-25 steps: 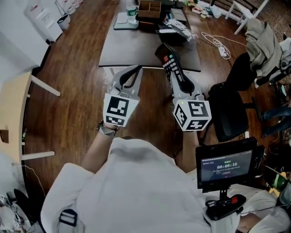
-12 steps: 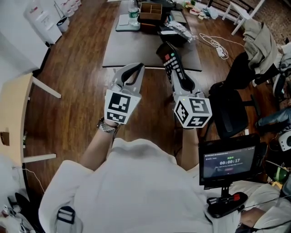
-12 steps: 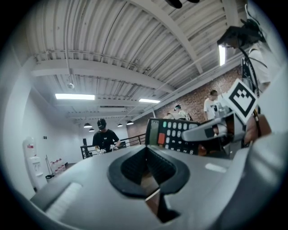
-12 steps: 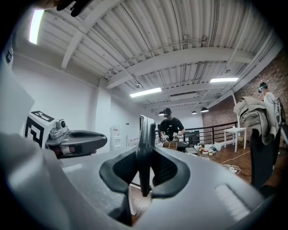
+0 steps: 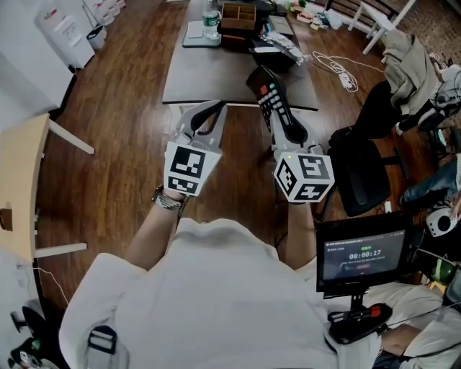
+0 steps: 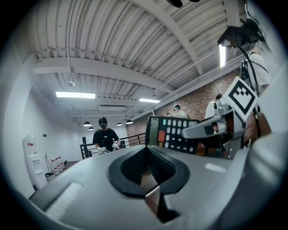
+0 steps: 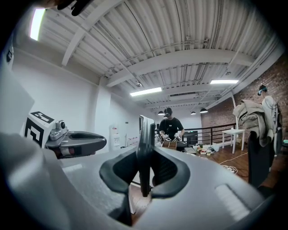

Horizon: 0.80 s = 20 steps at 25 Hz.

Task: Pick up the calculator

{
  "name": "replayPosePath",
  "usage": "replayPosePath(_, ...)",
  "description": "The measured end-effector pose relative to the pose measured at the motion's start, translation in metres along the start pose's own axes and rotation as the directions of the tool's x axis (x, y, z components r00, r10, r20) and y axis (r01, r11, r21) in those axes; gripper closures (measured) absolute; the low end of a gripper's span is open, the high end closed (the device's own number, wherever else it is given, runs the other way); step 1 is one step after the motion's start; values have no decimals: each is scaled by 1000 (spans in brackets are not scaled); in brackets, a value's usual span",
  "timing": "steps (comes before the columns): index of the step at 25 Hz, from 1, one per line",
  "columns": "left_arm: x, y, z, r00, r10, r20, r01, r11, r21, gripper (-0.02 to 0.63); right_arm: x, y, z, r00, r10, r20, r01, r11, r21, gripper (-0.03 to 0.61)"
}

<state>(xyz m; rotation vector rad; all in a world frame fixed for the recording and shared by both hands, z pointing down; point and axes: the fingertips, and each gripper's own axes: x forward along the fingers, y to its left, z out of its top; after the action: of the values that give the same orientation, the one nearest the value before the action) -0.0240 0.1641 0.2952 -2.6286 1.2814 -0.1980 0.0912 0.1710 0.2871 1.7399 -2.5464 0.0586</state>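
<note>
Head view: right hand-held gripper (image 5: 283, 124) grasping calculator (image 5: 266, 92), held in air above tabletop (image 5: 209, 76) edge. Monitor (image 5: 362, 258) reads 00:00:17.
Left gripper view: left hand-held gripper (image 6: 150, 174) clenched, empty. Calculator key print illegible.
Right gripper view: calculator edge-on between jaws, face hidden.

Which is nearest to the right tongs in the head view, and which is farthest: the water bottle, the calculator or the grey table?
1. The calculator: gripped in the right tongs.
2. The grey table: its near edge is just ahead.
3. The water bottle: at the table's far end, to the left.
</note>
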Motion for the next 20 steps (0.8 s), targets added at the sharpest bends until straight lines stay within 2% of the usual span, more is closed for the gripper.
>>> replayPosePath(4,-5,3,0,1000,4,2,-4,1000,4,608,0,3,-1,1000,-16,-6,16,1000,-8,514)
replayPosePath(20,-19,6,-1,1000,14,6,-14,1000,9,609,-9,21,0,1000,9,21,-9,1000,-4,514)
